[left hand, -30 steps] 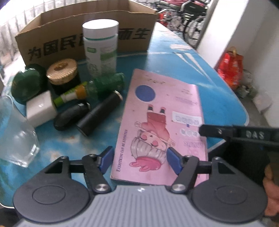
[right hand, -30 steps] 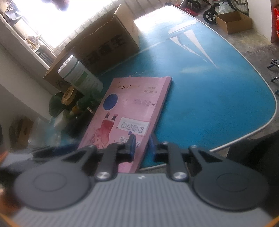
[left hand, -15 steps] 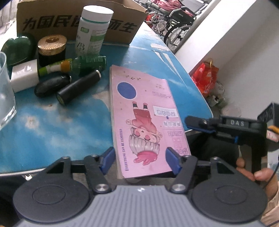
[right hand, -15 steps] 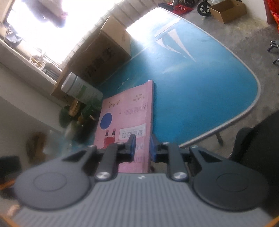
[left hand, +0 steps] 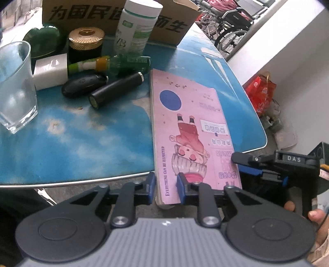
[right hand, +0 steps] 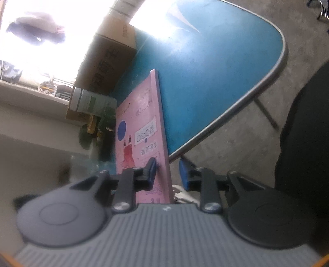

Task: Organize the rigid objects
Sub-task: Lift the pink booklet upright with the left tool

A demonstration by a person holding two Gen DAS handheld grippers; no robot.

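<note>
Pinching the book (left hand: 191,131) overhanging the bench (left hand: 82,143), my left tongs (left hand: 164,184) clamped its spine corner; right tongs (right hand: 168,172) were opening, so I needed that grip firm.

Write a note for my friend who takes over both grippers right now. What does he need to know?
Left gripper: shut on the near corner of the pink book, by its spine.
Right gripper: jaws opening, with the book's right edge between them; the outer pad is clear of it.
The book lies flat, its near end hanging over the edge of the blue table.
The glass, black tube and other small items sit loose in front of the cardboard box.
Done: the book is gripped.
Left: place the book, then tidy the small items. The inside of the box is not visible.
</note>
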